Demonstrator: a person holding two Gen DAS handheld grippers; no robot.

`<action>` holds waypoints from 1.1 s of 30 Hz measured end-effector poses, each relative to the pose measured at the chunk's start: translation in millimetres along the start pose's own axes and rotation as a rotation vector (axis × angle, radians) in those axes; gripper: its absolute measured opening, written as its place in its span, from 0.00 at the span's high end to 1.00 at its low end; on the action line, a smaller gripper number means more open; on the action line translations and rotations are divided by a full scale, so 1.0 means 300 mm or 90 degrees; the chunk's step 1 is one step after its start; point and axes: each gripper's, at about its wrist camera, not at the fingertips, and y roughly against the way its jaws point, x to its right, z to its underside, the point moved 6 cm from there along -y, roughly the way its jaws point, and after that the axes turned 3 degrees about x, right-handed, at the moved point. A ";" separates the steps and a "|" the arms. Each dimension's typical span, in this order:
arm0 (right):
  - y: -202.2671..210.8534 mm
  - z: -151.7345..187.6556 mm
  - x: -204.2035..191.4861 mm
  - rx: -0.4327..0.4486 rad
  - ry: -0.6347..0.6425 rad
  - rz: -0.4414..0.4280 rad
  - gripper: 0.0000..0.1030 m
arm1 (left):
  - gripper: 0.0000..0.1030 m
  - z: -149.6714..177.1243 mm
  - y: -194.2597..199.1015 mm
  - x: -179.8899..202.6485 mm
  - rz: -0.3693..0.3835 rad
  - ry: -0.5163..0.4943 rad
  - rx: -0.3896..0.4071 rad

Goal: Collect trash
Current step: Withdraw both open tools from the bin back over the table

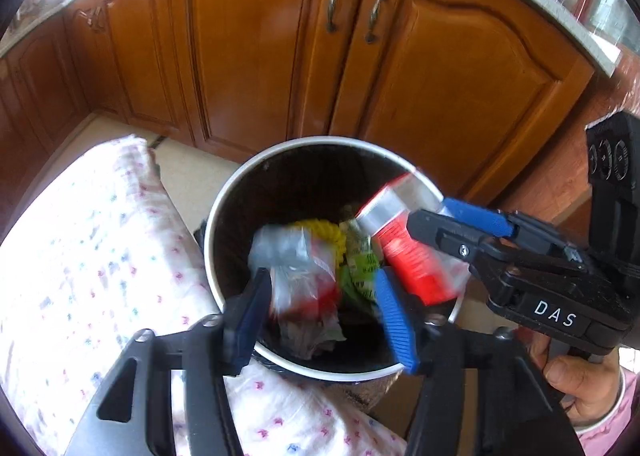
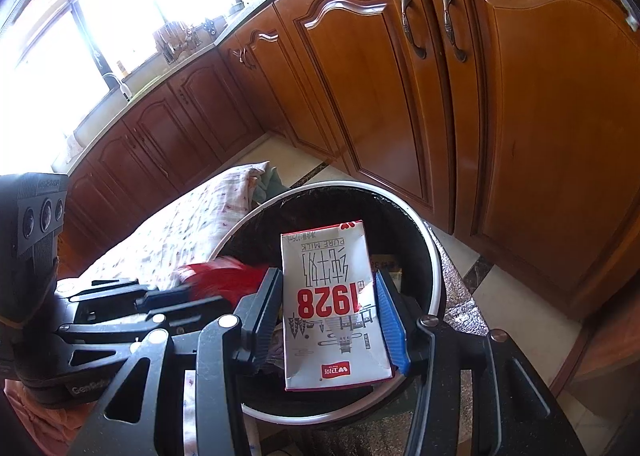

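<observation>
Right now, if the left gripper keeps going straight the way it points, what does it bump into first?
Probably the clear plastic bag between the left gripper fingers, above the trash bin; depth is hard to judge.

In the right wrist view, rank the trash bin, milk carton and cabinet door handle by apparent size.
1. Trash bin
2. Milk carton, inflated by nearness, held in the right gripper
3. Cabinet door handle
</observation>
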 end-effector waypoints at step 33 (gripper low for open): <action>0.343 0.355 -0.282 0.203 -0.021 -0.032 0.00 | 0.26 0.645 0.617 -0.153 -0.116 0.183 0.284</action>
